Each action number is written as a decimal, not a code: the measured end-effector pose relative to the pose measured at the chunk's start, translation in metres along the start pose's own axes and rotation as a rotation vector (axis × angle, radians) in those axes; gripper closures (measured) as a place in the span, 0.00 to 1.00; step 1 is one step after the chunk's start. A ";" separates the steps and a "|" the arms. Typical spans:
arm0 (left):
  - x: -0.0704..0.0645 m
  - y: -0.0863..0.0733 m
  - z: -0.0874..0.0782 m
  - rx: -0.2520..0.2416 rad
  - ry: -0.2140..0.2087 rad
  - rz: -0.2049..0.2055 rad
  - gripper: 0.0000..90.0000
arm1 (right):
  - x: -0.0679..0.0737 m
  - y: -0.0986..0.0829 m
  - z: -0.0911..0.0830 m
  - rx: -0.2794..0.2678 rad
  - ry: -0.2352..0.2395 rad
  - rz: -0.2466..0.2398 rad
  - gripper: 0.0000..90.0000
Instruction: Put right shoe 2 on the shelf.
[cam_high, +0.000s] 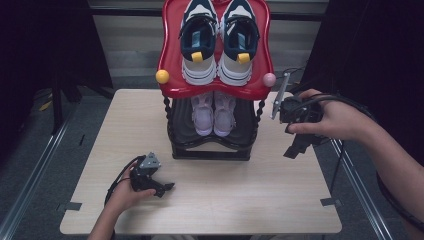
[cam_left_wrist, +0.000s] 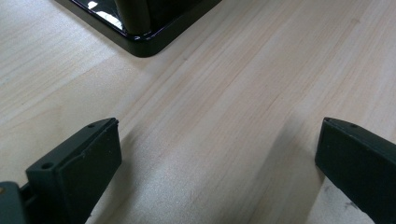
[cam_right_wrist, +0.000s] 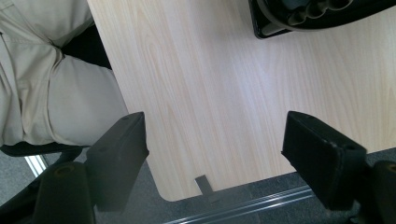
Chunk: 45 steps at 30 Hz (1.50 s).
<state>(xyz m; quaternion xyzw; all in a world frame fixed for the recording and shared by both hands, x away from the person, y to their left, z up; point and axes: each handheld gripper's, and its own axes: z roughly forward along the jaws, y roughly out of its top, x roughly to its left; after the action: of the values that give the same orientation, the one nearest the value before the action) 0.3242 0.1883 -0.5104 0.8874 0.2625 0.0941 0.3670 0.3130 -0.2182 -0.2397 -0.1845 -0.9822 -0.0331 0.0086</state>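
Here, in the high view, we see a light wooden table (cam_high: 210, 200) with a two-level shoe rack (cam_high: 212, 145) standing at its far middle. The rack's shiny red top tray (cam_high: 172, 55) holds a pair of navy and white sneakers (cam_high: 219, 42), and a pair of pale pink sneakers (cam_high: 214, 112) sits on the black shelf below. Our left gripper (cam_high: 162, 189) rests low on the table near the front left, well apart from the rack. Our right gripper (cam_high: 295, 147) hangs in the air at the right of the rack, tipped downward. In the left gripper view, the jaws stand wide apart with nothing between them, and the rack's glossy black base corner (cam_left_wrist: 144, 39) is ahead. In the right gripper view, the jaws are also spread wide and empty, above the table's near edge and a person's beige trousers (cam_right_wrist: 51, 79). We think the shoes are light and a bit squashy, with soft tops and firmer soles. The heel rim looks like a good place to pinch.
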 end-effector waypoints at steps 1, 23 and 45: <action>0.000 0.000 0.000 0.000 0.000 0.000 0.00 | 0.000 0.000 0.002 -0.003 0.004 -0.001 0.24; 0.000 0.000 0.000 0.000 0.000 0.000 0.00 | -0.001 -0.007 0.050 0.006 0.035 -0.020 0.24; 0.000 0.000 0.000 -0.001 0.000 -0.002 0.00 | -0.001 -0.021 0.090 -0.073 0.045 0.015 0.23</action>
<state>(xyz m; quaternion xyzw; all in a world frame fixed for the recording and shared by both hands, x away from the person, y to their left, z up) 0.3241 0.1882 -0.5104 0.8870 0.2632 0.0941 0.3676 0.3060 -0.2324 -0.3303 -0.1911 -0.9785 -0.0731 0.0241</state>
